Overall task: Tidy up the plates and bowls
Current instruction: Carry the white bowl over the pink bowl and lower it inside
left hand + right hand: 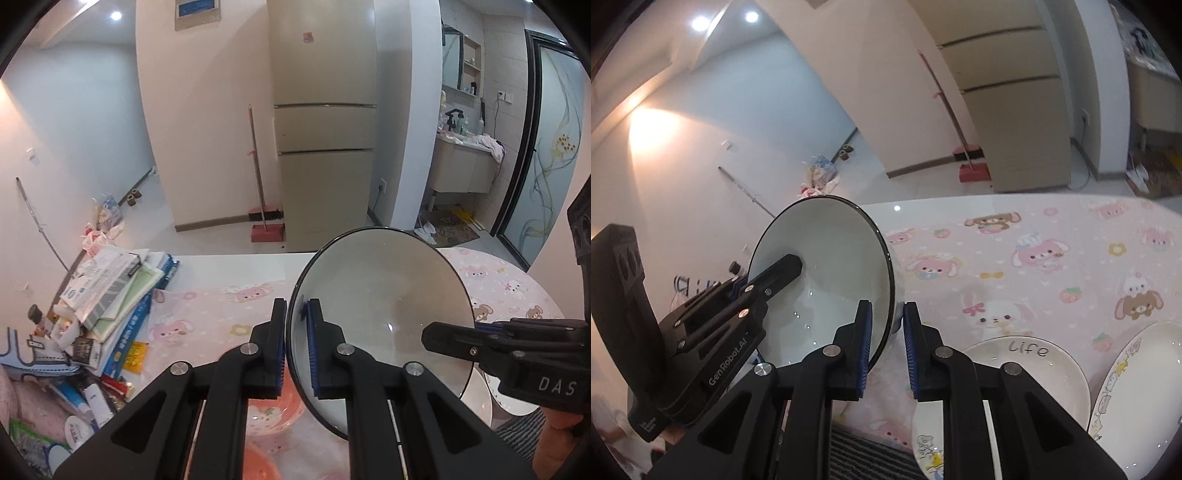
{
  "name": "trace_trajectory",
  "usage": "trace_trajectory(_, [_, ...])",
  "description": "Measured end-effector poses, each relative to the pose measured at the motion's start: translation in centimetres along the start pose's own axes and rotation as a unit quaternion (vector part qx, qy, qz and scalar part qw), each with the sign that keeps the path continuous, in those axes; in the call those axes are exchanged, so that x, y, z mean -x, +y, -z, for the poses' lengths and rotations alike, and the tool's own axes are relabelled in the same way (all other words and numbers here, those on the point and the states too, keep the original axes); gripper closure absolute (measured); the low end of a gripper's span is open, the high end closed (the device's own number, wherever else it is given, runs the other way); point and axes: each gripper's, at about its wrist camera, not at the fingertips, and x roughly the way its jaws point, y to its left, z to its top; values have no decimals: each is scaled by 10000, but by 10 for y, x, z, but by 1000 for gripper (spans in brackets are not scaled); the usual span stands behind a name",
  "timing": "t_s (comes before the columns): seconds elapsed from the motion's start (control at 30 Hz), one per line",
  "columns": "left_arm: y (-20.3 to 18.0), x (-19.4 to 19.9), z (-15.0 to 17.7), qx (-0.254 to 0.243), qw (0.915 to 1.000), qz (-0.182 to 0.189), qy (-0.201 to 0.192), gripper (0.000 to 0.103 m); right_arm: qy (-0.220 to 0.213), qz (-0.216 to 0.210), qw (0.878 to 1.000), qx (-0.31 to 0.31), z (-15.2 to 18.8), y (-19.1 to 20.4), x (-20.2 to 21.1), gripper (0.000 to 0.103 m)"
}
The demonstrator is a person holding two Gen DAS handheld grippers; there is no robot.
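My left gripper (296, 343) pinches the bowl (380, 317) by its black rim, centre of the left wrist frame; bowl tilted, clear of the pink cartoon tablecloth (221, 317). My right gripper (887, 345) bites the opposite rim, lower centre of the right wrist frame. Lower right there: plate marked "life" (1027, 365), second plate (1141, 380) just beside it. Beyond, upper centre of the left view: fridge (325, 147), broom (258, 177).
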Motion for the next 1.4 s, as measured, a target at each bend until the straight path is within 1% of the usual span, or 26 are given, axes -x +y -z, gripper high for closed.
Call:
trace_trajectory(0.13, [23, 26, 16, 142, 9998, -79, -99, 95, 100, -75, 9995, 284, 14, 31, -2, 84])
trace_trajectory(0.23, [41, 43, 41, 300, 9993, -144, -176, 95, 361, -96, 9980, 512, 30, 52, -14, 84])
trace_trajectory(0.27, [45, 47, 49, 354, 9990, -176, -214, 95, 476, -169, 9973, 536, 37, 58, -21, 84])
trace_trajectory(0.33, [63, 51, 67, 572, 9981, -139, -158, 96, 636, -214, 9964, 516, 48, 66, -31, 84])
trace_trajectory(0.37, [68, 51, 73, 621, 9979, -116, -129, 96, 686, -210, 9959, 553, 53, 70, -36, 84])
trace_trajectory(0.57, [94, 45, 114, 838, 9960, -302, -13, 96, 1023, 66, 9913, 825, 78, 95, -73, 84])
trace_trajectory(0.7, [111, 32, 138, 1148, 9931, -183, 170, 96, 1182, 117, 9888, 905, 89, 97, -92, 84])
trace_trajectory(0.83, [115, 17, 158, 1284, 9910, -121, 366, 96, 1208, 305, 9863, 1081, 99, 99, -104, 84])
trace_trajectory(0.97, [116, 6, 170, 1311, 9899, -221, 497, 95, 1395, 396, 9831, 1115, 105, 96, -119, 84])
trace_trajectory(1.07, [114, 4, 172, 1220, 9907, -315, 508, 95, 1512, 373, 9818, 1085, 107, 93, -128, 84])
trace_trajectory(1.13, [112, 3, 172, 1129, 9912, -447, 527, 95, 1558, 392, 9809, 1099, 110, 93, -133, 84])
trace_trajectory(1.2, [110, 1, 173, 1004, 9916, -584, 568, 95, 1471, 568, 9802, 1196, 115, 100, -135, 84])
trace_trajectory(1.23, [109, 0, 174, 899, 9920, -661, 592, 94, 1383, 727, 9778, 1393, 119, 108, -134, 84])
trace_trajectory(1.27, [109, -1, 175, 789, 9924, -714, 618, 93, 1330, 789, 9760, 1531, 121, 113, -134, 84])
trace_trajectory(1.3, [112, -1, 176, 753, 9924, -735, 645, 93, 1301, 794, 9749, 1626, 122, 116, -134, 84])
trace_trajectory(1.33, [115, 0, 176, 816, 9919, -715, 663, 93, 1306, 722, 9763, 1567, 121, 115, -135, 84])
trace_trajectory(1.4, [121, 3, 176, 874, 9921, -612, 659, 95, 1312, 734, 9768, 1527, 121, 113, -135, 84])
